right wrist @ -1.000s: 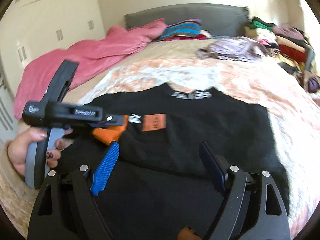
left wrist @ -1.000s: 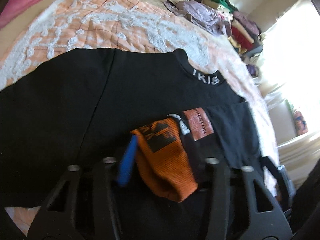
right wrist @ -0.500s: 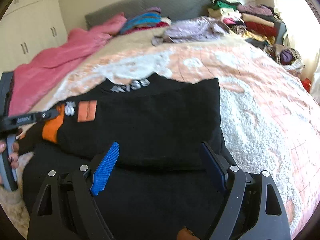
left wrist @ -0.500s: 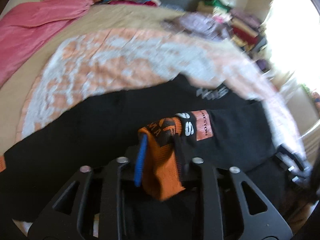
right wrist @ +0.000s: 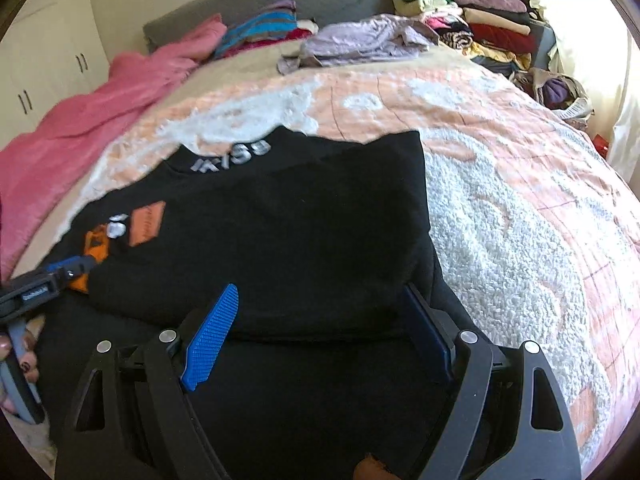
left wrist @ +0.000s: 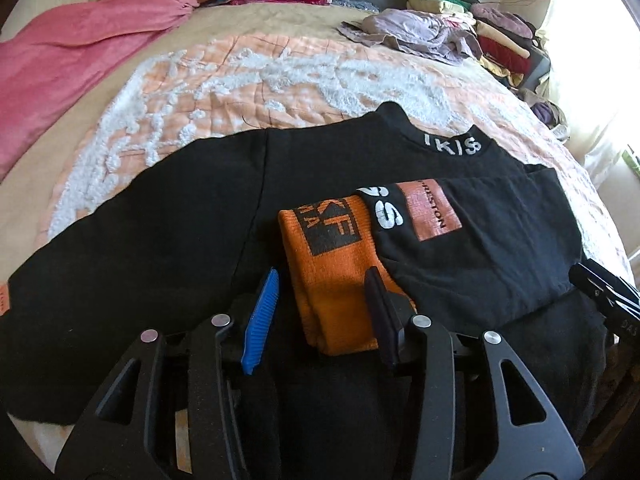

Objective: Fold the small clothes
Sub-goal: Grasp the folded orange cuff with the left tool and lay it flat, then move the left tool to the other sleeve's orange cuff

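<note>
- Release is the step in hand, I judge: the left gripper (left wrist: pixel 322 312) has just been opening its jaws, and the orange cuff (left wrist: pixel 336 264) lies between them, on top of the black top (left wrist: pixel 160 248).
- From the left wrist view the blue pad stands clear of the cuff's near edge; the dark pad sits right against the cuff's other side, and I cannot tell whether it touches. The jaws stand partly open and grip nothing.
- To do this well, I would let the jaws open a little more and draw the gripper straight back along its own line, so neither pad drags the cuff and undoes the folded sleeve (left wrist: pixel 480 248).
- The sleeve runs away from the dark pad's side, across the body of the top, with its orange patch (left wrist: pixel 434 210) just ahead of that pad.
- The collar (left wrist: pixel 448 146) lies well ahead of the jaws, toward the quilt (left wrist: pixel 280 80).
- The right gripper (right wrist: pixel 320 332) stands wide open and holds nothing. The folded edge of the top lies between and just ahead of its pads, apparently not pinched.
- From the right wrist view, the left gripper (right wrist: pixel 60 274) sits far off to the blue pad's side, at the cuff (right wrist: pixel 94 246).
- Next, I judge, the unfolded sleeve beyond the left gripper's blue pad needs the same fold; the cloth is soft and will slip if tugged.
</note>
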Demonstrator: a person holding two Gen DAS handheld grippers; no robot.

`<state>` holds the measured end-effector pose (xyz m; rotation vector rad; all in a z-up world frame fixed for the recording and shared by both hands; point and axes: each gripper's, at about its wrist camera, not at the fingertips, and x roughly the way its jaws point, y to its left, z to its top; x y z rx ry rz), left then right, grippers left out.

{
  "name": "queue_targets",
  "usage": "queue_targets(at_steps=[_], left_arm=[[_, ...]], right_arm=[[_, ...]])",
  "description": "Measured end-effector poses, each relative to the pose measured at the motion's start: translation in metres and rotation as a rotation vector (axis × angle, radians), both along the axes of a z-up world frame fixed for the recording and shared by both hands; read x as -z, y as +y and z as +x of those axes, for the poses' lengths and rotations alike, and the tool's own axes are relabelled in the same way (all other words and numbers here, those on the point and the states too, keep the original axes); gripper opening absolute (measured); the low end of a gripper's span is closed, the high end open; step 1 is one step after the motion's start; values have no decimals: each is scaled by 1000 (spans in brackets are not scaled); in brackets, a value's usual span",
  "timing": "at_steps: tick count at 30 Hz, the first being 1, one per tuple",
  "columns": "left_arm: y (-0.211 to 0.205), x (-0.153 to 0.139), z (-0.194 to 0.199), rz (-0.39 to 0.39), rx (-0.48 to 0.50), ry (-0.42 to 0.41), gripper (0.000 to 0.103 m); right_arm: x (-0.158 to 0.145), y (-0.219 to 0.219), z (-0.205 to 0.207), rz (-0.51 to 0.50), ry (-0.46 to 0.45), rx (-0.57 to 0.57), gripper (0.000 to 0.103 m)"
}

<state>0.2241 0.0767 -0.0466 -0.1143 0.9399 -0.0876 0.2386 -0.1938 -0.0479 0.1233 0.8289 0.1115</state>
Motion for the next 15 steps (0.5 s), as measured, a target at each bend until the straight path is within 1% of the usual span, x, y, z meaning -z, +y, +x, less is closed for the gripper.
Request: queue_targets(at_steps=[2, 5, 7, 8, 12, 13, 15], left_arm=[[3, -5, -2, -15, -7, -3, 41], [8, -12, -8, -29, -14, -9, 45], [11, -17, -13, -34, -17, -15, 47], [13, -19, -15, -39, -20, -18, 51], [24, -28, -27, -45, -40, -35, 62], [26, -30, -29, -46, -45, -37, 64], [32, -35, -36, -50, -59, -52, 73]], right_arm=[[-8, 2, -6, 24, -24, -15, 81], [-18, 8, -14, 29, -50, -34, 81], [-23, 13, -19, 34, -64, -44, 93], [-26, 16, -22, 38, -74, -50, 96], [-37, 29, -30, 41, -110, -74, 96], [-38, 32, -32, 39, -115, -74, 96], [-43, 39, -35, 36, -131, -83, 97]])
